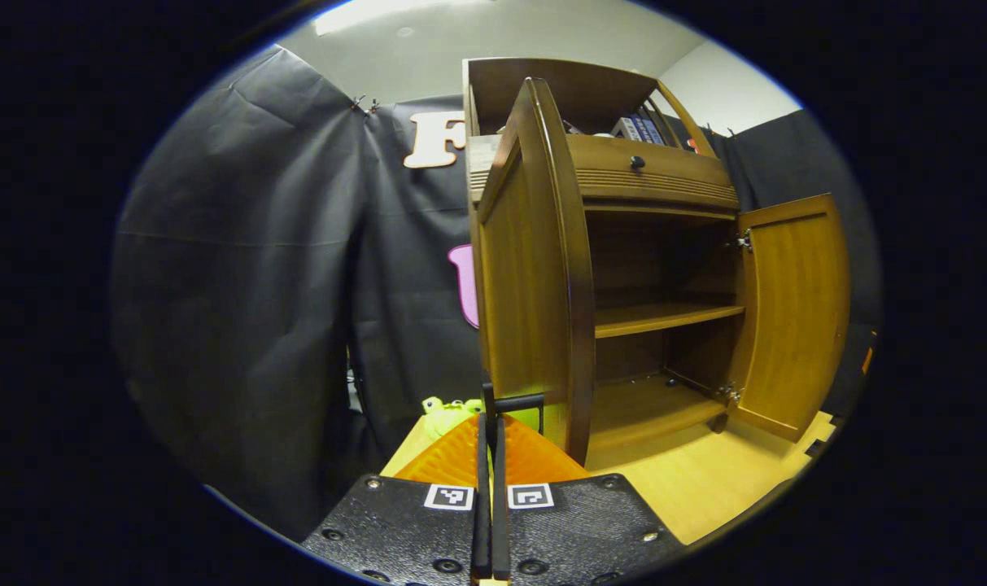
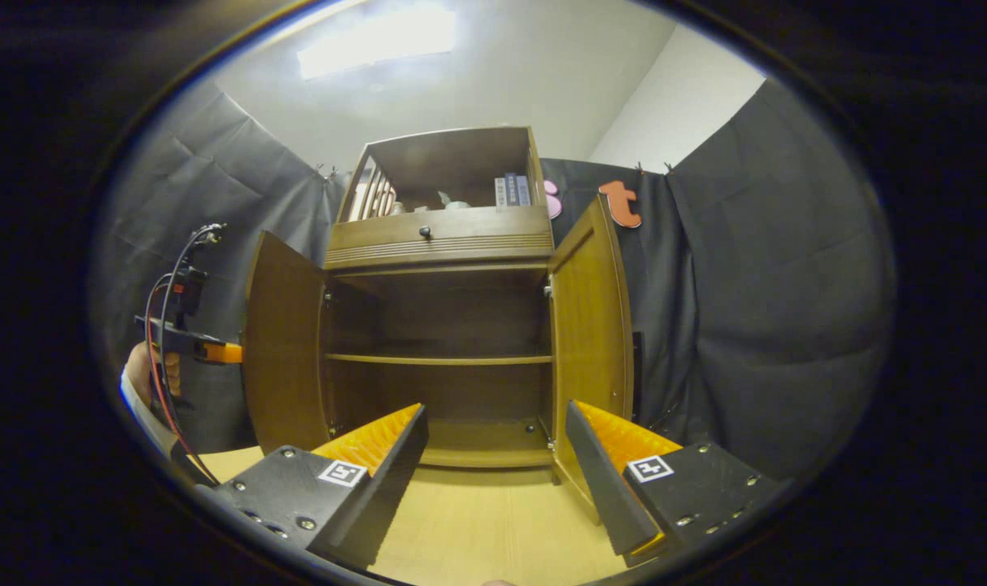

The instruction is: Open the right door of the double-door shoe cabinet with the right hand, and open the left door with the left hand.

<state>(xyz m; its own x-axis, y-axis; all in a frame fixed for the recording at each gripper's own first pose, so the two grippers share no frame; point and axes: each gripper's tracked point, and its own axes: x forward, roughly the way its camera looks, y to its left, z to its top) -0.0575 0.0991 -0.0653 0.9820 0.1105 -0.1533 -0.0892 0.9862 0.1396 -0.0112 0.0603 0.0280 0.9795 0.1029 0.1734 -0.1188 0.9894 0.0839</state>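
Doors on both sides of the shoe cabinet (image 2: 440,325) stand swung out, so we judge the opening all but done. In the right gripper view the left door (image 2: 281,342) sits at centre left and the right door (image 2: 595,317) at centre right, with bare shelves between them. Our right gripper (image 2: 493,456) hangs at the bottom of that frame, fingers spread wide and holding nothing, apart from the right door's lower edge; we read that as a release already made. At far left a hand (image 2: 143,370) holds the other gripper just beside the left door's outer face.

In the left gripper view our left gripper (image 1: 490,456) has its fingers pressed together at bottom centre, a dark handle (image 1: 516,402) on the left door (image 1: 534,268) lying just past the tips. We cannot tell whether they pinch it. The right door (image 1: 790,313) stands open at the frame's right.
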